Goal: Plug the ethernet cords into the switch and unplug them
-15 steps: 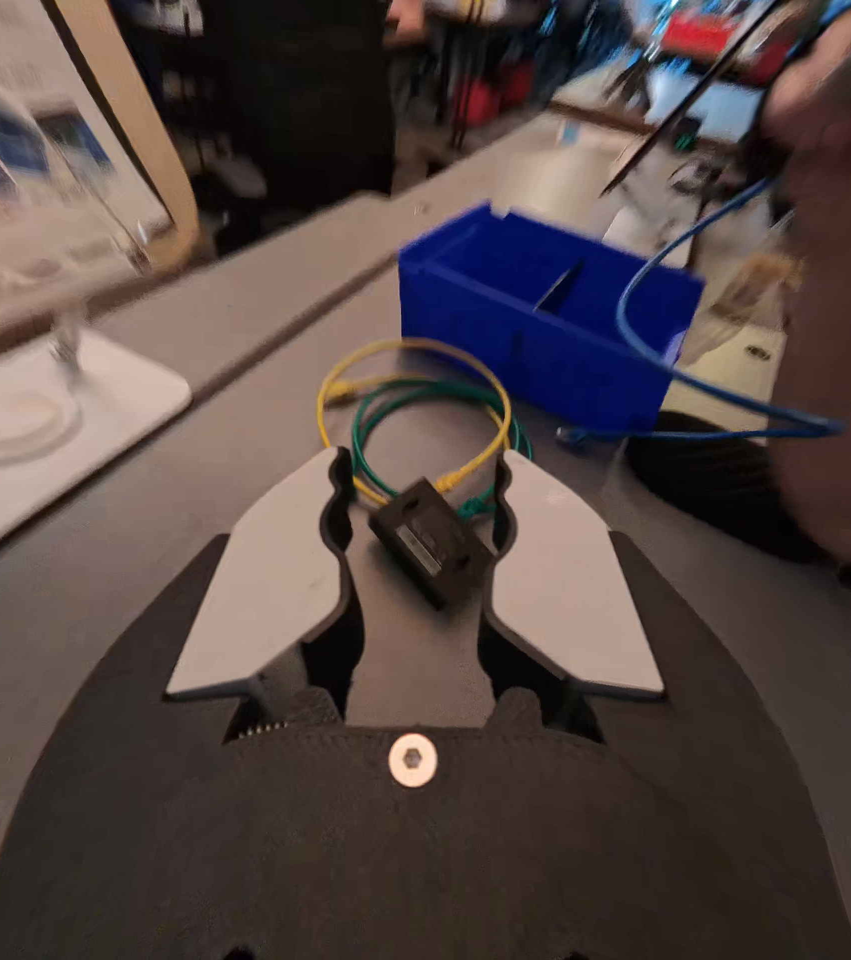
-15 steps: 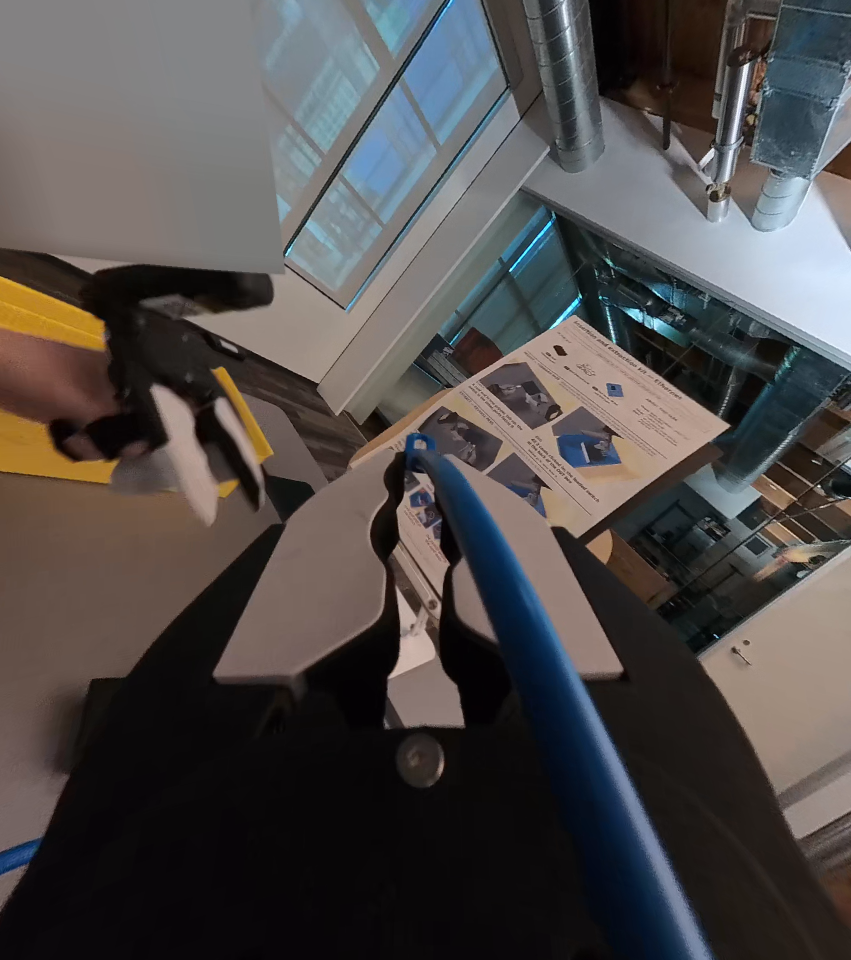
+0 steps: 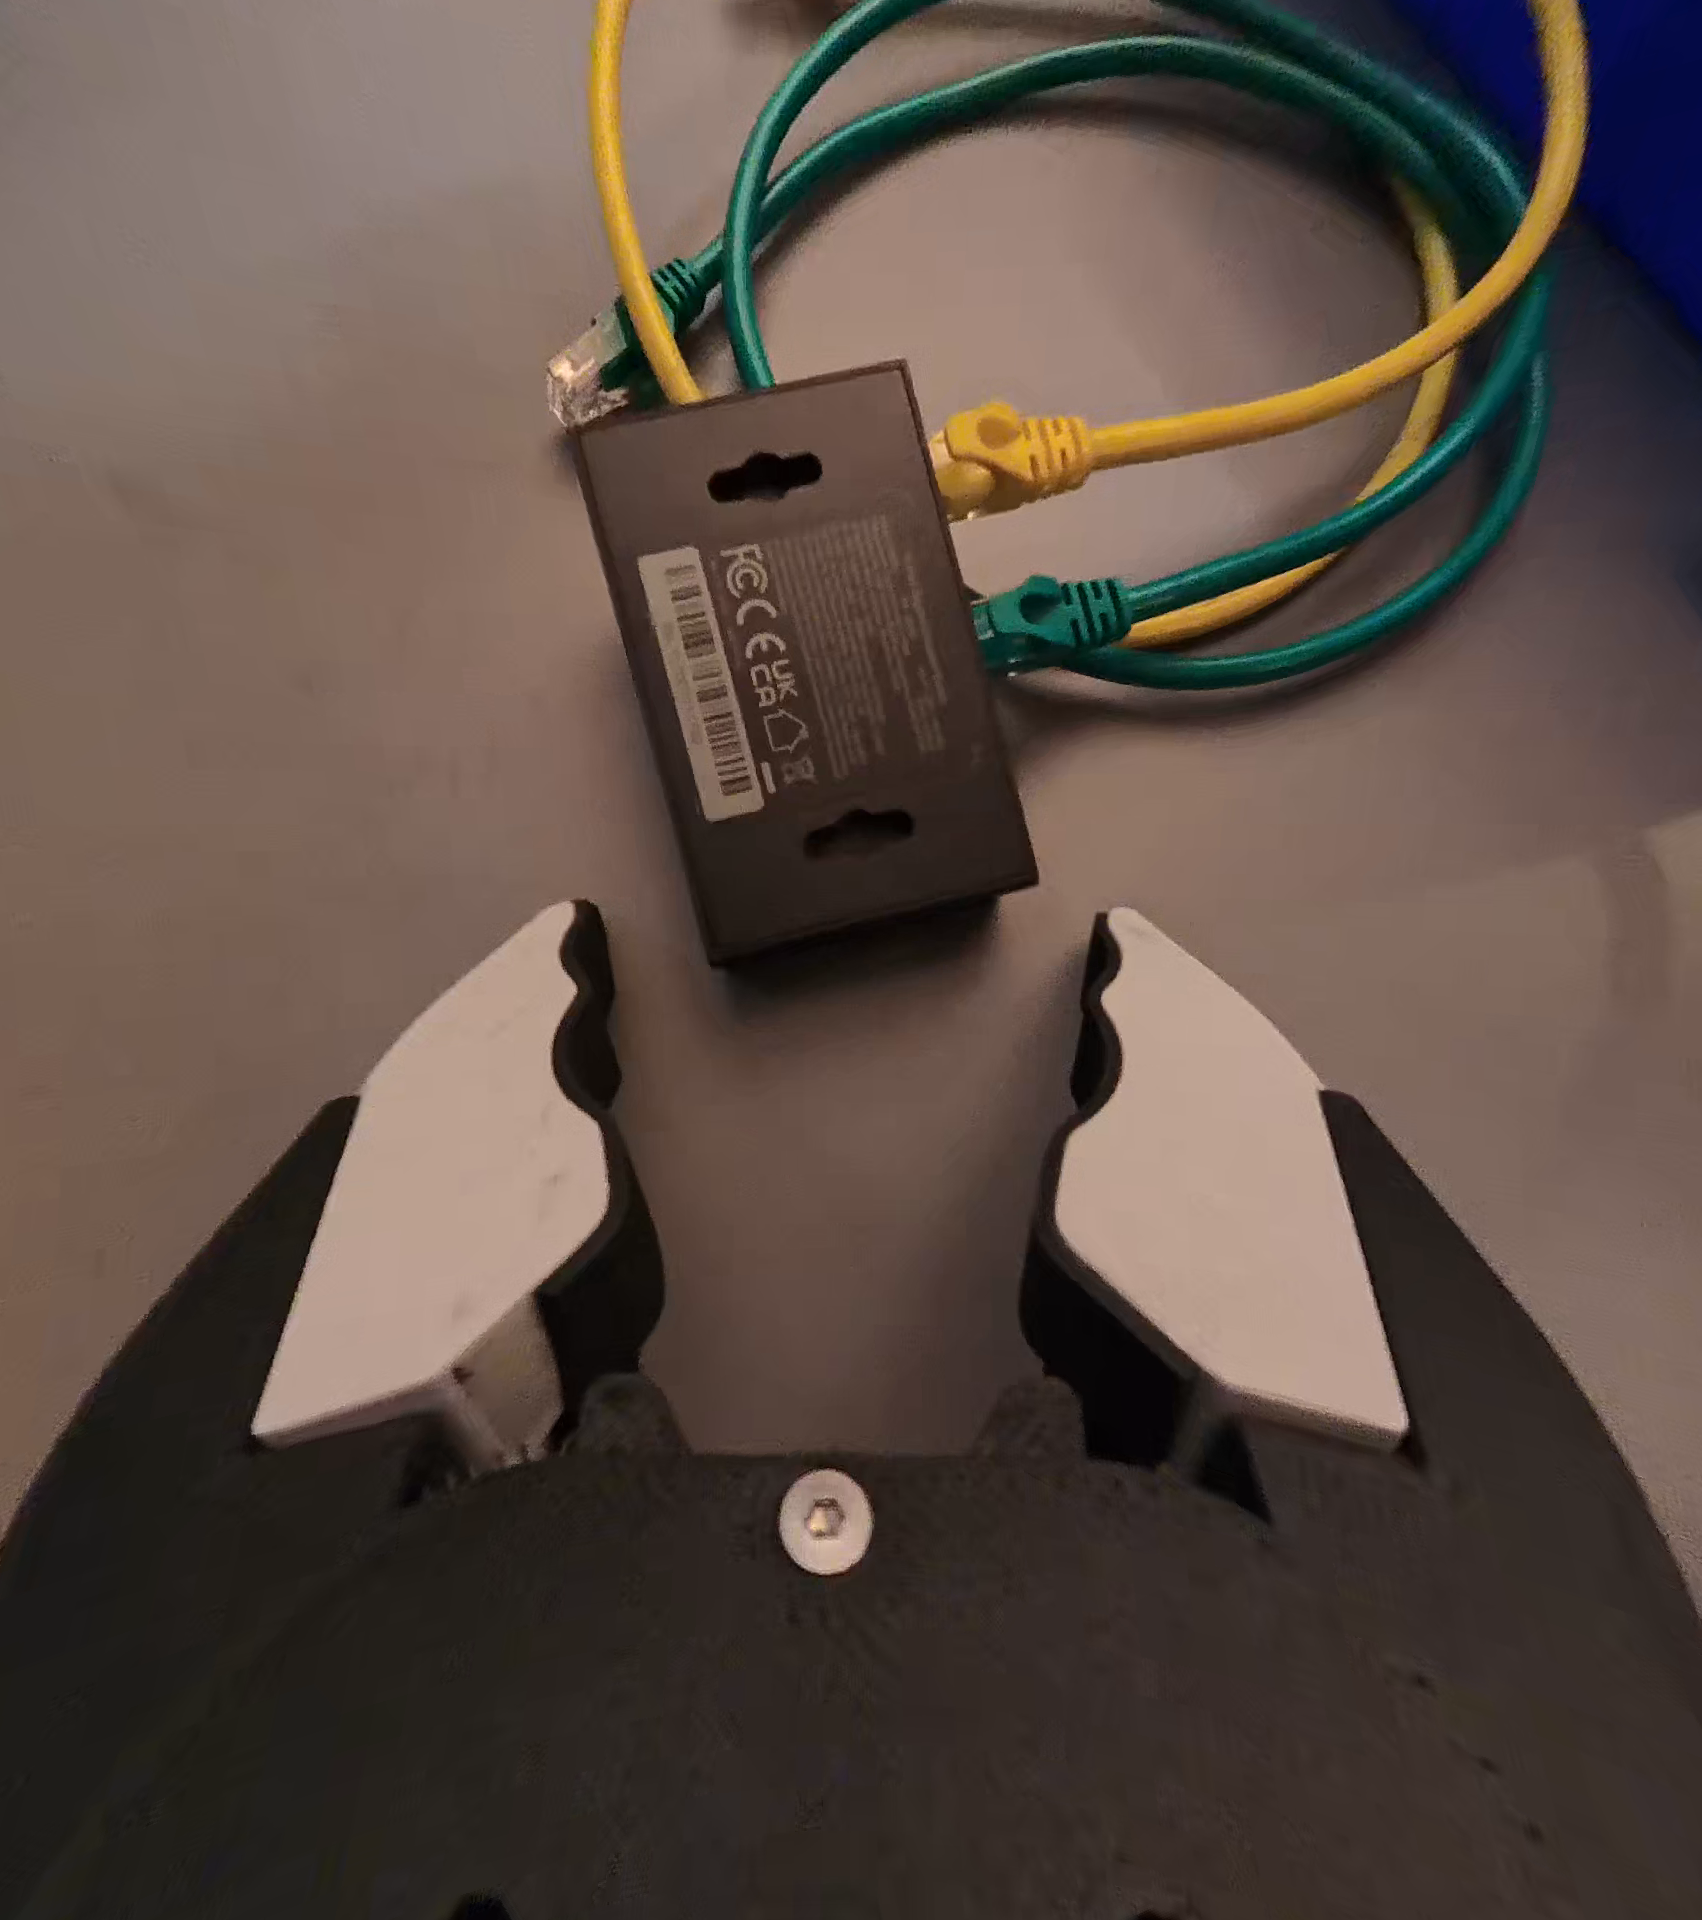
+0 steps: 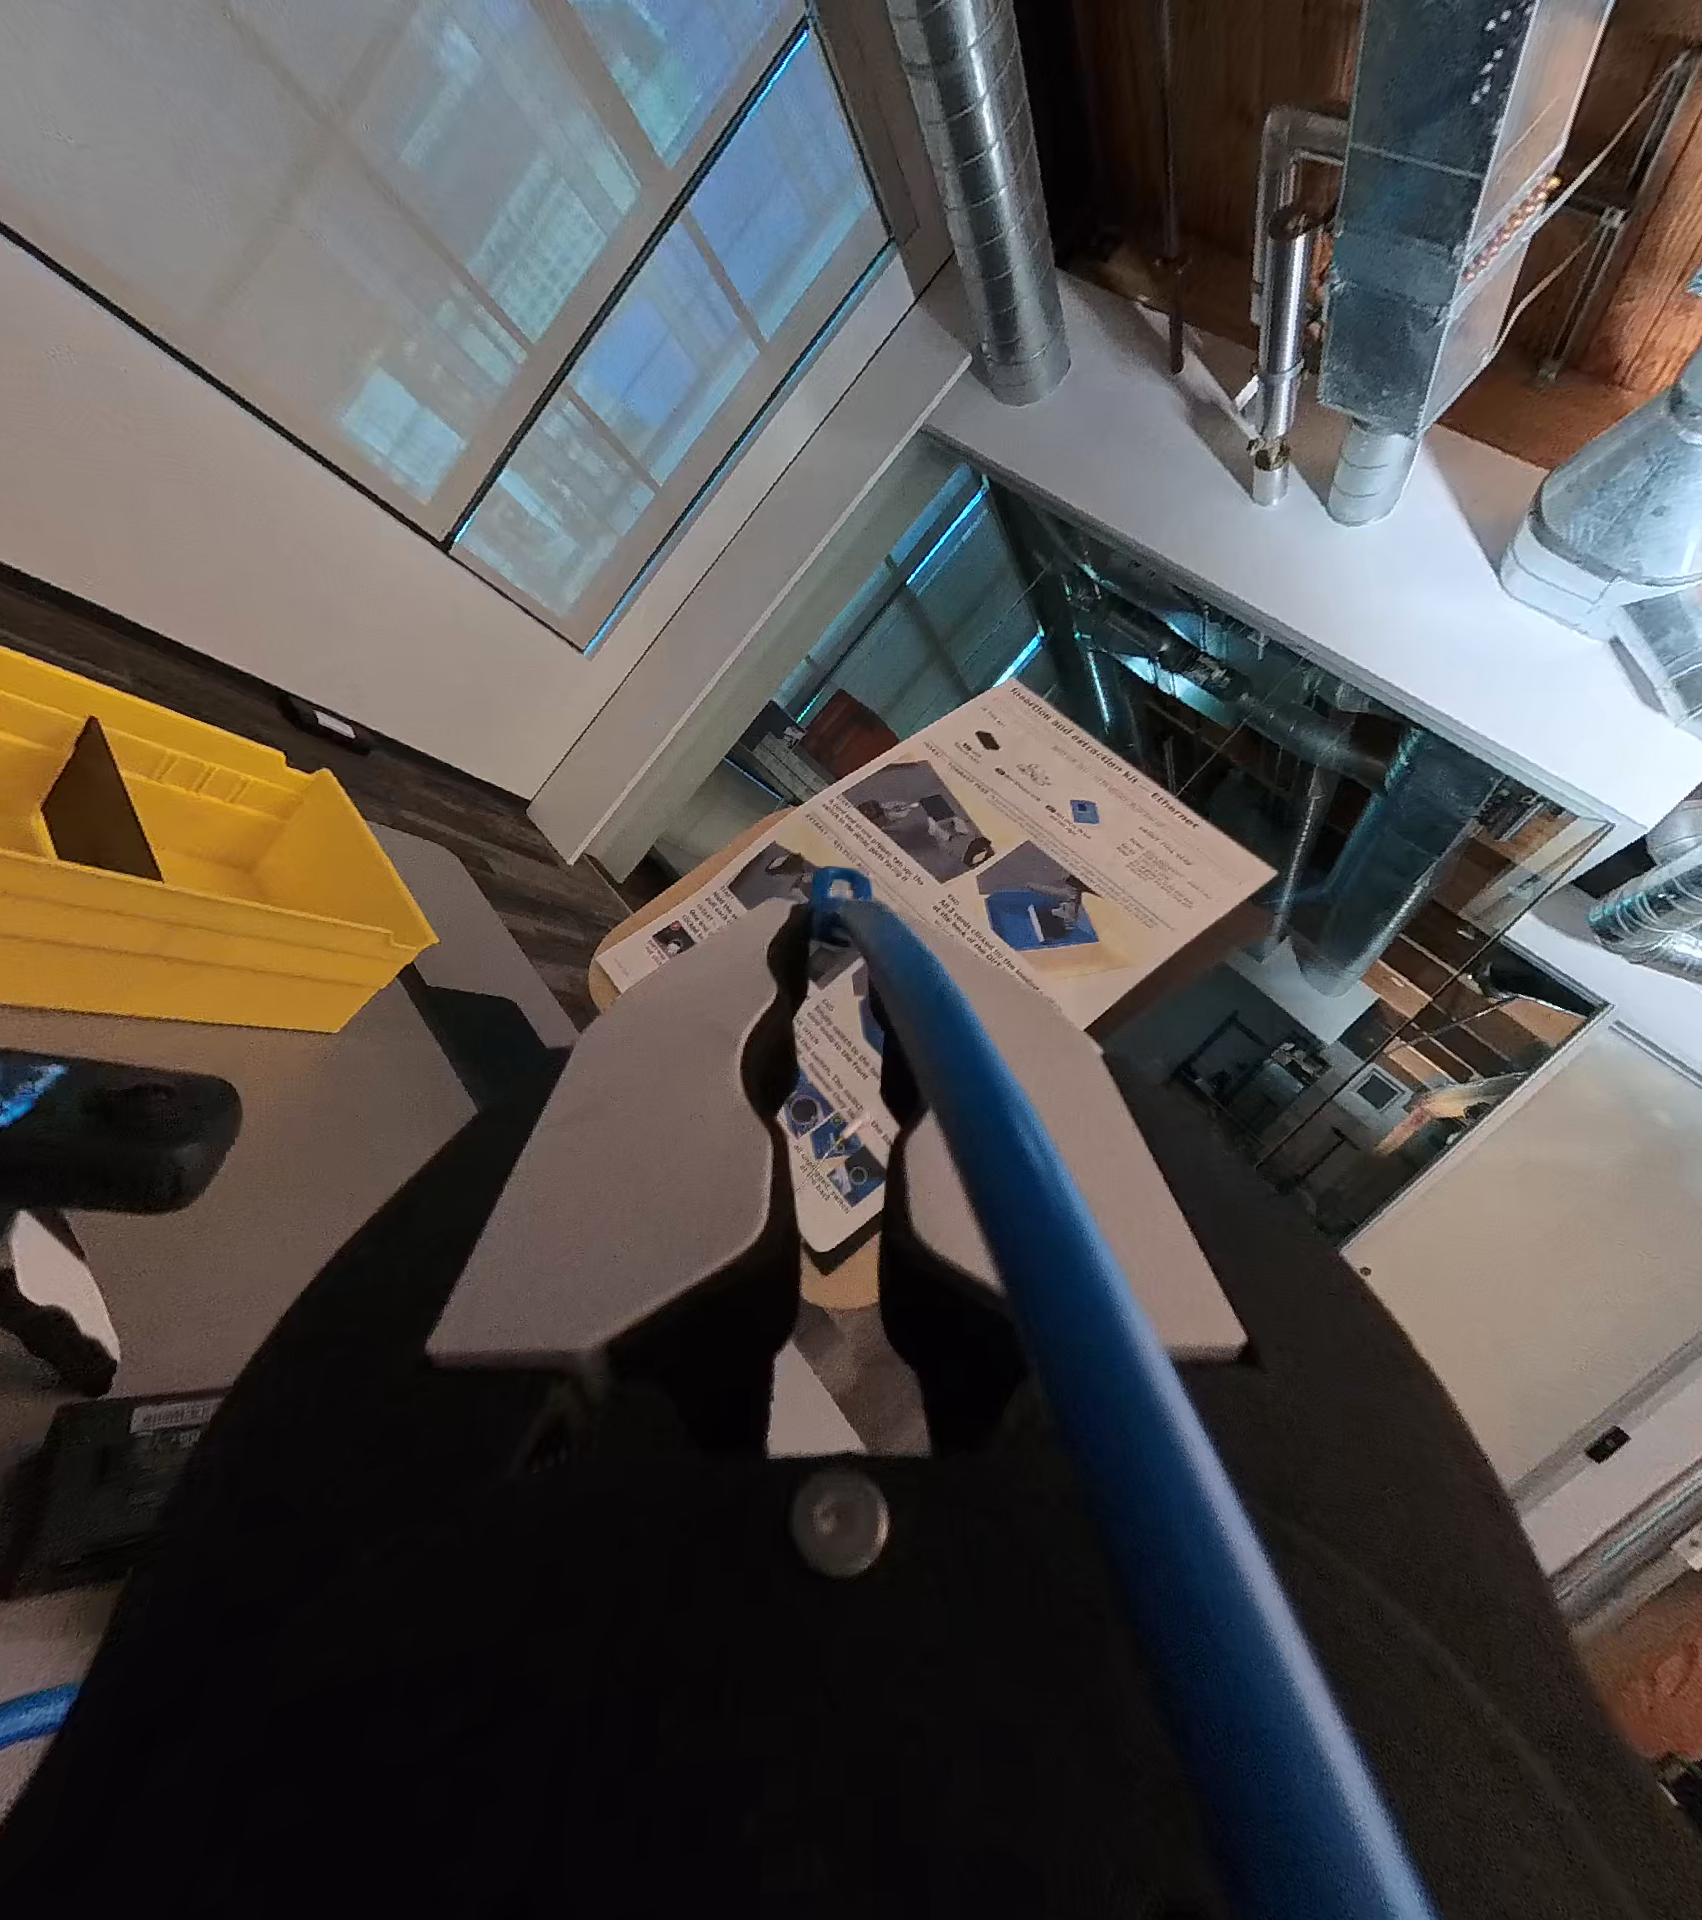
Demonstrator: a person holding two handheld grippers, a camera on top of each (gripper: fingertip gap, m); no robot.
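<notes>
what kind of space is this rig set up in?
Probably a workshop or lab in a converted industrial building: exposed metal ducts overhead, a yellow parts bin on the grey table, and a printed instruction sheet propped up nearby.

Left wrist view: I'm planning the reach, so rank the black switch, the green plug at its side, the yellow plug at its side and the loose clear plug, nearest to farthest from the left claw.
1. Black switch, straight ahead.
2. Green plug, right side.
3. Yellow plug, right, farther up.
4. Loose clear plug, beyond the switch's far left corner.

Black switch lies label-up, yellow cord and green cord plugged in; blue cord lifted
</notes>
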